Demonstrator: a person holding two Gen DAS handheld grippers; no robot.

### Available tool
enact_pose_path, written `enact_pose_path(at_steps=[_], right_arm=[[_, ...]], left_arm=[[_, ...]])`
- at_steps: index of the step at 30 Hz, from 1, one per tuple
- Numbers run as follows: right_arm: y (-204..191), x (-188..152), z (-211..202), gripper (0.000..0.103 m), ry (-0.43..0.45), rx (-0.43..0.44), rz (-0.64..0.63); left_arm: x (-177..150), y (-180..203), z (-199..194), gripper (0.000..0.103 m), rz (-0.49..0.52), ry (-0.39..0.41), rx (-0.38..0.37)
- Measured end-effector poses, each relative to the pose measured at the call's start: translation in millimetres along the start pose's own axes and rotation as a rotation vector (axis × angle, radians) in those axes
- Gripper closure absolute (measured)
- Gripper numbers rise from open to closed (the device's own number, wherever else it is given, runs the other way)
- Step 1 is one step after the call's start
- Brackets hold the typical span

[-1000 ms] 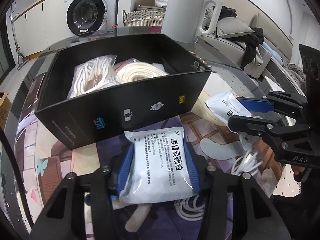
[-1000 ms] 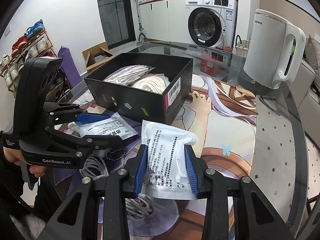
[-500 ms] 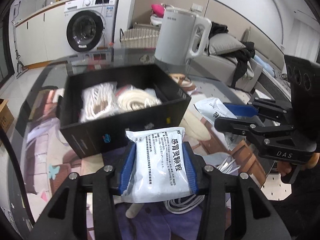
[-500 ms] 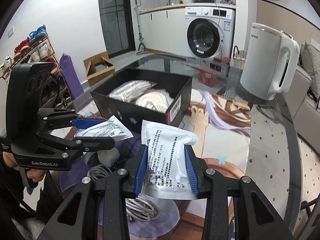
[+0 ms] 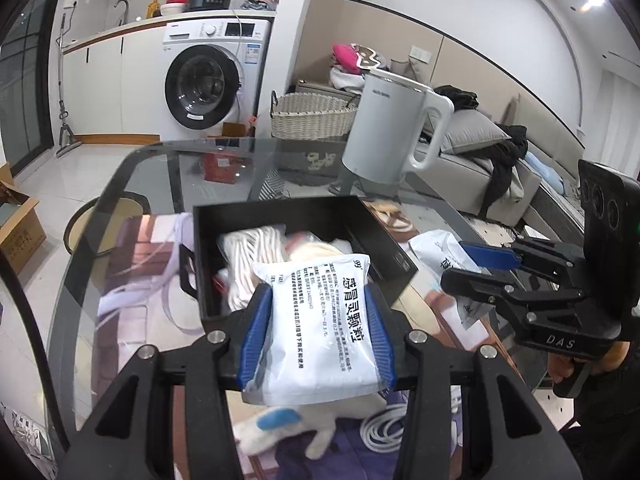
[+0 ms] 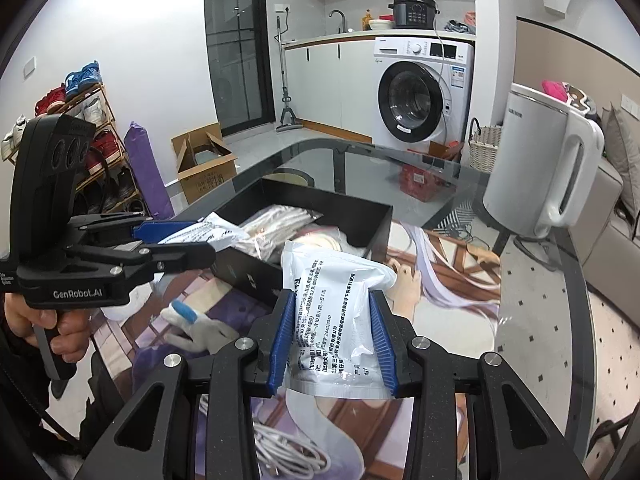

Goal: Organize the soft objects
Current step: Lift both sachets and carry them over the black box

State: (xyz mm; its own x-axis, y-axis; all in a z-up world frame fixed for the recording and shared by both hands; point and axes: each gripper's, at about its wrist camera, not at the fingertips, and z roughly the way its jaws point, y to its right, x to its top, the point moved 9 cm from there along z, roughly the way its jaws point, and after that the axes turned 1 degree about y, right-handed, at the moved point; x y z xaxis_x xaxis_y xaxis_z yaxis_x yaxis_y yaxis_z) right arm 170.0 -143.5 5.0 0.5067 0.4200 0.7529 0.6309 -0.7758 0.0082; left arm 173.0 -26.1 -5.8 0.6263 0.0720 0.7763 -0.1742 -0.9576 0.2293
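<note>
My left gripper point(image 5: 316, 340) is shut on a white medicine packet point(image 5: 320, 328) with black print, held above the near edge of the open black box point(image 5: 280, 216). The box holds bagged white rope coils point(image 5: 256, 256). My right gripper point(image 6: 332, 344) is shut on a second white packet point(image 6: 332, 304), held in the air to the right of the box point(image 6: 360, 216). The right gripper also shows in the left wrist view point(image 5: 480, 268), and the left gripper in the right wrist view point(image 6: 176, 240), each with its packet.
A white kettle point(image 5: 392, 132) stands on the glass table point(image 5: 152, 168) beyond the box. A white glove with a blue patch point(image 6: 196, 324) and a coiled white cable point(image 6: 288, 452) lie on the printed mat near me.
Both grippers have risen with their packets. The left one has moved forward over the box's near edge; the box now looks smaller and lower.
</note>
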Motion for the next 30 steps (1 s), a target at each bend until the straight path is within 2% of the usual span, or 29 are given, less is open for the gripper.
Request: enact_pose_path(at_steps=[10, 30], right_arm=[[-7.6, 26.5, 24.5, 0.066, 0.009, 0.019, -0.026], [-5.5, 51.2, 89.2, 0.066, -0.026, 0.035, -0.045]], left_arm=[[22.4, -20.2, 8.9, 0.058, -0.010, 0.036, 0.035], [32.0, -40.7, 59.9, 0.058, -0.027, 0.009, 0.071]])
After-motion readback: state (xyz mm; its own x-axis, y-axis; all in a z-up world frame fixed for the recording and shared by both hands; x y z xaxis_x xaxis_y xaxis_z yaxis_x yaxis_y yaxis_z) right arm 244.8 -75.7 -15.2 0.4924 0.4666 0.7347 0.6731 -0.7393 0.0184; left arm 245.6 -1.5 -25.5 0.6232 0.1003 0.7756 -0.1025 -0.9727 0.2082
